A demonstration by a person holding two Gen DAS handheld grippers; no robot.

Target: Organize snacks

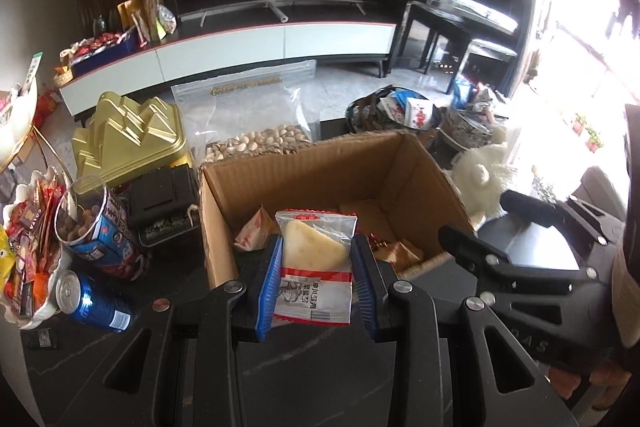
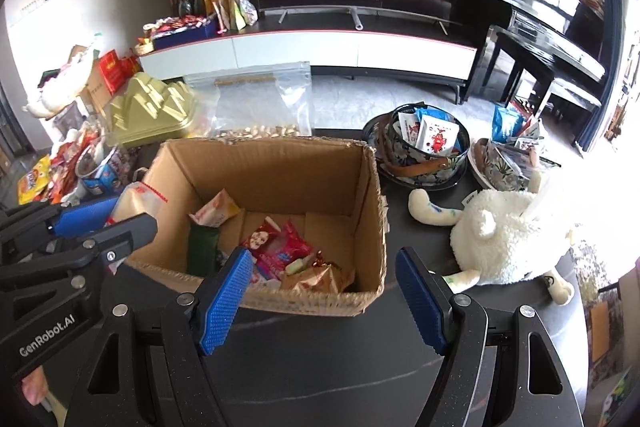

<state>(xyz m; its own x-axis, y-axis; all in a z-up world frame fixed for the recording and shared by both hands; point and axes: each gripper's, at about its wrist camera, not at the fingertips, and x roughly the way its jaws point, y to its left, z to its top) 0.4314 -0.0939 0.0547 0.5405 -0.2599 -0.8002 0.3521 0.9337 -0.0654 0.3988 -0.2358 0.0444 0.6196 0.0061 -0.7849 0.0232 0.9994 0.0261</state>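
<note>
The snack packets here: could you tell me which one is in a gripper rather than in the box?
The clear packet with the pale wedge, clamped by the left gripper over the box; the others lie inside.

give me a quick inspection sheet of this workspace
surface: dark table, crowded at the back
job's things: cardboard box open, several snack packets inside; cake packet held at its near left edge
clutter: gold tin, nut bag, blue can on its side, plush sheep, floral bowl of sachets
grippers: left tool shut on the cake packet; right tool open, empty
cables: nothing seen
surroundings: TV cabinet, piano
</note>
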